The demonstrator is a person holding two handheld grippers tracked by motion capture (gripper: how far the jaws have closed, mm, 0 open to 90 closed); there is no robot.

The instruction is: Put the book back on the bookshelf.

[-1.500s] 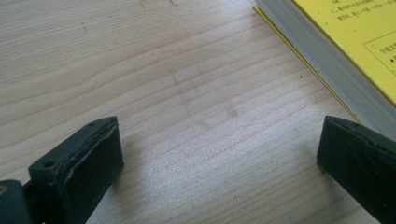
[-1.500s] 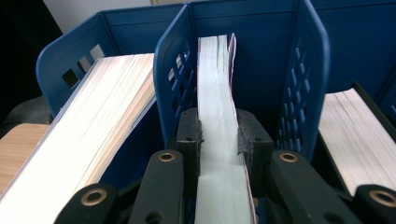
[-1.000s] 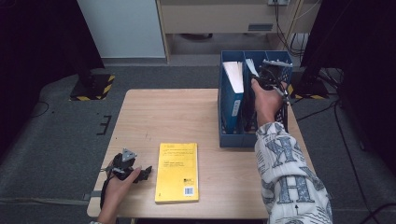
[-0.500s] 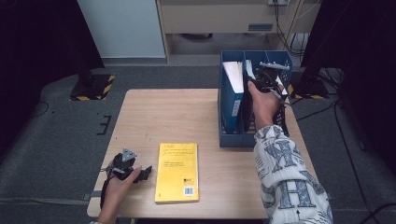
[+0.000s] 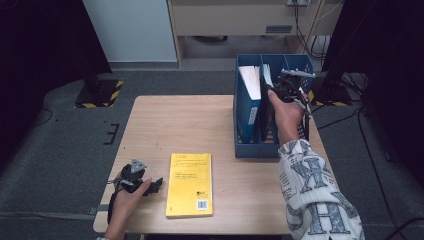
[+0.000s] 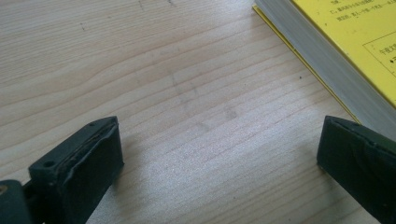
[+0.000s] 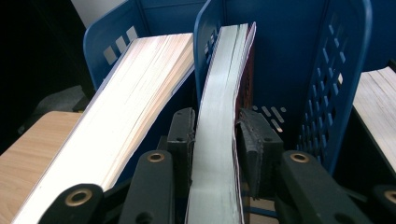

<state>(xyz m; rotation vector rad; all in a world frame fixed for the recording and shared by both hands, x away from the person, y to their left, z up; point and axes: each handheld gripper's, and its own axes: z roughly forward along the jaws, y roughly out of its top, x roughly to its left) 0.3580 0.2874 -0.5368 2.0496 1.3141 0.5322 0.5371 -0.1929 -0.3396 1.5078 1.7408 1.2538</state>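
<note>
Blue rack holds the upright book your right claw pinches loosely; its long axis runs straight ahead; left claw gapes wide, idle.

Book flat on table, near front edge. File rack at right rear; upright books in its compartments.
</note>
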